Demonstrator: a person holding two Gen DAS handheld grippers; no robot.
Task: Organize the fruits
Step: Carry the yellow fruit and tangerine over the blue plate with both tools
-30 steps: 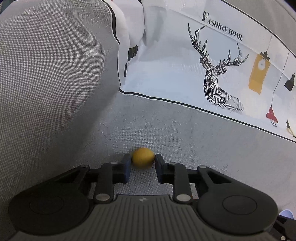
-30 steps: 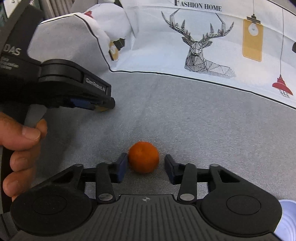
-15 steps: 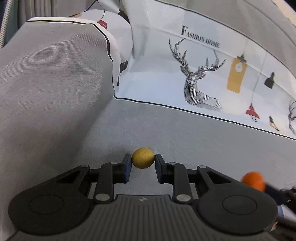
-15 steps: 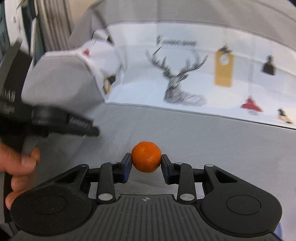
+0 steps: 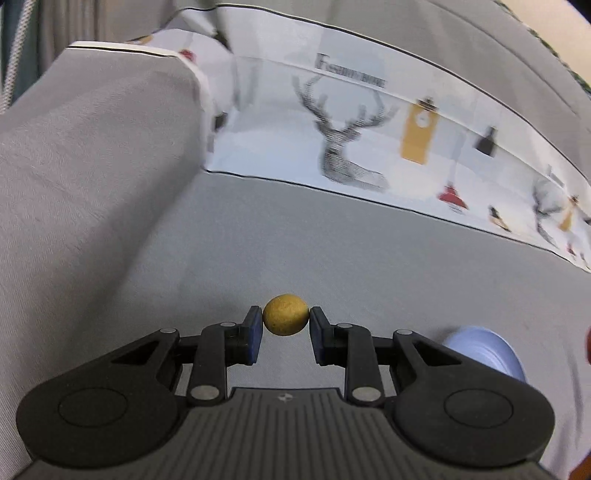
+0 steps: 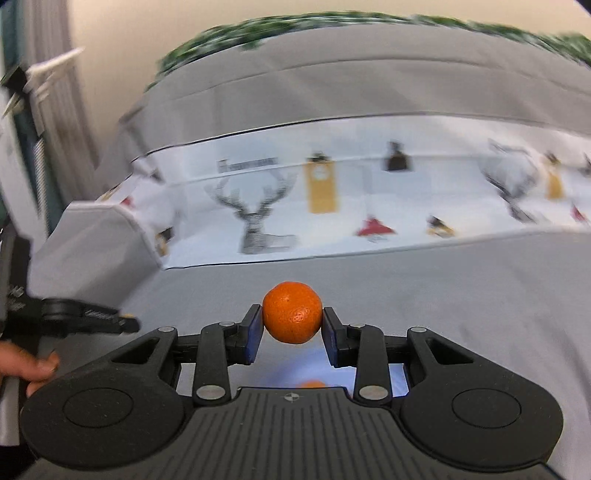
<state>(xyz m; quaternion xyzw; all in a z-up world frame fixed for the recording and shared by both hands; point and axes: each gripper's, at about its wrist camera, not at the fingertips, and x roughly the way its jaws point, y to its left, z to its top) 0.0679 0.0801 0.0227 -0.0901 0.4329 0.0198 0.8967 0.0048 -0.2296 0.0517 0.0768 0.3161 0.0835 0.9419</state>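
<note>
My left gripper (image 5: 286, 320) is shut on a small round yellow fruit (image 5: 285, 314), held above the grey sofa seat (image 5: 332, 258). In the right wrist view my right gripper (image 6: 291, 325) is shut on an orange mandarin (image 6: 291, 312), lifted clear of the seat. Just below it lies a pale blue bowl (image 6: 325, 369) with another orange fruit (image 6: 313, 384) showing at the gripper body's edge. The same bowl (image 5: 484, 350) appears at the lower right of the left wrist view. The left gripper (image 6: 127, 323) also shows at the left of the right wrist view, held by a hand (image 6: 29, 365).
A white cushion cover printed with deer and lamps (image 6: 332, 206) lines the sofa back (image 6: 369, 88). A grey armrest (image 5: 81, 177) rises on the left. Curtains (image 6: 55, 96) and green foliage (image 6: 295, 26) stand behind the sofa.
Both grippers have risen and pulled back from the sofa back, each carrying its fruit. The right gripper closed on the mandarin and lifted it over the blue bowl, which has come into view.
</note>
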